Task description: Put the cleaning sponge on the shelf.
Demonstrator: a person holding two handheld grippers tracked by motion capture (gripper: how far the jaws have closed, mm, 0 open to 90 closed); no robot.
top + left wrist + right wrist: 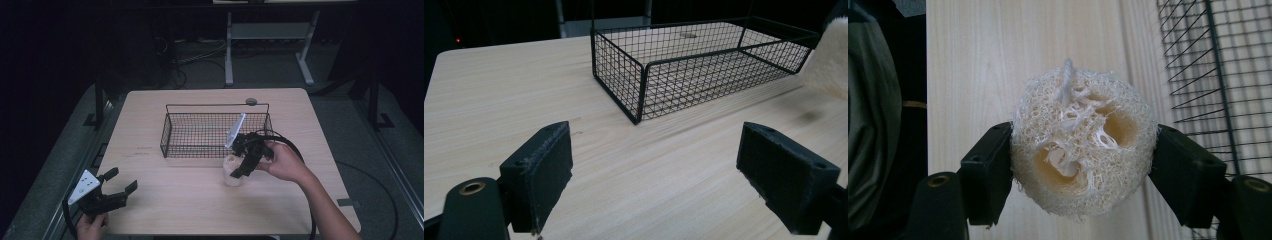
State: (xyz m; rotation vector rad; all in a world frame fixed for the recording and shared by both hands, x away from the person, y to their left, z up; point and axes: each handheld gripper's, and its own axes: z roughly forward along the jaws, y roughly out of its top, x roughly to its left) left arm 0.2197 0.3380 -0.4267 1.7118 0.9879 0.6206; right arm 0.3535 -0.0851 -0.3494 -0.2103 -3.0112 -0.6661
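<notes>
Gripping the loofah sponge (1082, 145) between both pads, the right gripper (239, 167) holds it just outside the wire basket (172, 131) (still empty), so placing remains. The left gripper (121, 181) rests spread wide on the pale wooden table (150, 200); the room is dark.

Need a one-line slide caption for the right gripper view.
Right gripper shut on a round loofah sponge above the wooden table, wire basket alongside.
</notes>
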